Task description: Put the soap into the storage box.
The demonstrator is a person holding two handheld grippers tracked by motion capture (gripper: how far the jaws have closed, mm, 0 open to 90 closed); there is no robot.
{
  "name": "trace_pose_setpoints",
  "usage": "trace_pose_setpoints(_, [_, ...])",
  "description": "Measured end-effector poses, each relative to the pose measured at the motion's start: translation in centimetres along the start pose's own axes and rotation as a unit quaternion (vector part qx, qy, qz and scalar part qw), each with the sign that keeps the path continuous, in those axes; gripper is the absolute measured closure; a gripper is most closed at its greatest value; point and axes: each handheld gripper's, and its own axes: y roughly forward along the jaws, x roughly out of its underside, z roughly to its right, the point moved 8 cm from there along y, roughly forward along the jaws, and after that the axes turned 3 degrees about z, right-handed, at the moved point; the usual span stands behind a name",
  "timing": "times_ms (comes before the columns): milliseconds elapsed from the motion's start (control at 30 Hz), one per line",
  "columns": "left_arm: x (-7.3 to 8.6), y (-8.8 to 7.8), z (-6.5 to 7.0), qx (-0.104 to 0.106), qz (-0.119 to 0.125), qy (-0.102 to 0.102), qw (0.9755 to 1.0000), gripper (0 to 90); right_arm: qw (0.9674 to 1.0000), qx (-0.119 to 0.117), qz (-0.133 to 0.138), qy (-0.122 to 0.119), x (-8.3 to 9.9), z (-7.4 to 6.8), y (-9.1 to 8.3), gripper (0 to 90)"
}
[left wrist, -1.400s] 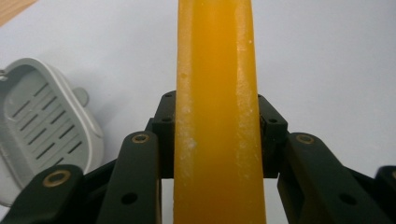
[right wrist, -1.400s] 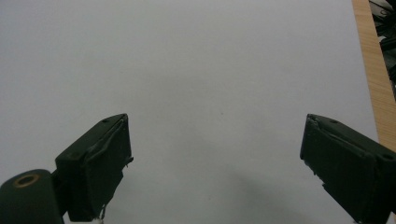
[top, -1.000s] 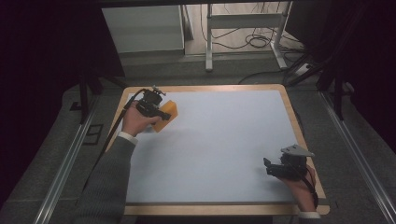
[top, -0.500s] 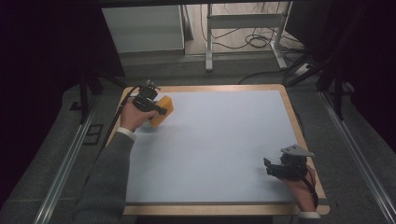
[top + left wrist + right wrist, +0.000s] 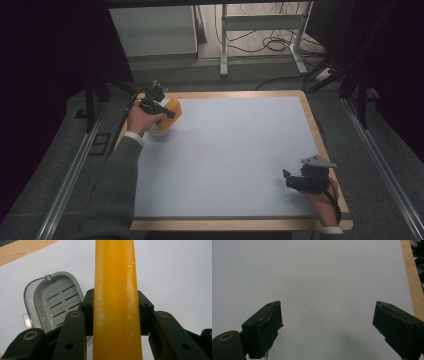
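An orange block carried toward the far left corner of the table.

Since a second earlier, the block had been moved, clamped edge-on in the left gripper, further toward the far edge; a placement by the grey slotted tray was judged likely. The left forearm was stretched forward along the left edge, wrist bent inward. The right gripper had been kept still near the right front corner, its jaws wide and empty.

Open mat centre, grey dish far-left corner
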Motion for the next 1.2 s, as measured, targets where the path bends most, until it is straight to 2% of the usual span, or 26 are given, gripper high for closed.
trace_pose_setpoints(200, [-0.3,0.4,-1.3,-0.007,0.006,-0.022,0.9997,60.7,1.0,0.001,-0.001,-0.001,0.1,0.0,0.1,8.9])
trace_pose_setpoints(333, [-0.4,0.5,-1.7,-0.017,0.011,-0.022,0.9996,60.7,1.0,0.001,-0.001,0.0,0.1,0.1,0.1,8.9])
trace_pose_setpoints(700, [-0.4,1.5,-2.8,-0.012,0.01,-0.053,0.9985,60.7,1.0,0.0,-0.002,0.0,0.2,0.1,0.1,8.9])
trace_pose_setpoints(867, [-0.4,1.6,-3.3,-0.013,0.013,-0.06,0.998,60.7,1.0,0.001,-0.002,0.002,0.2,0.3,0.1,8.8])
trace_pose_setpoints(1200, [0.4,1.0,-5.2,-0.02,0.023,-0.087,0.9958,60.7,1.0,0.001,-0.001,0.001,0.1,0.2,0.1,8.9])
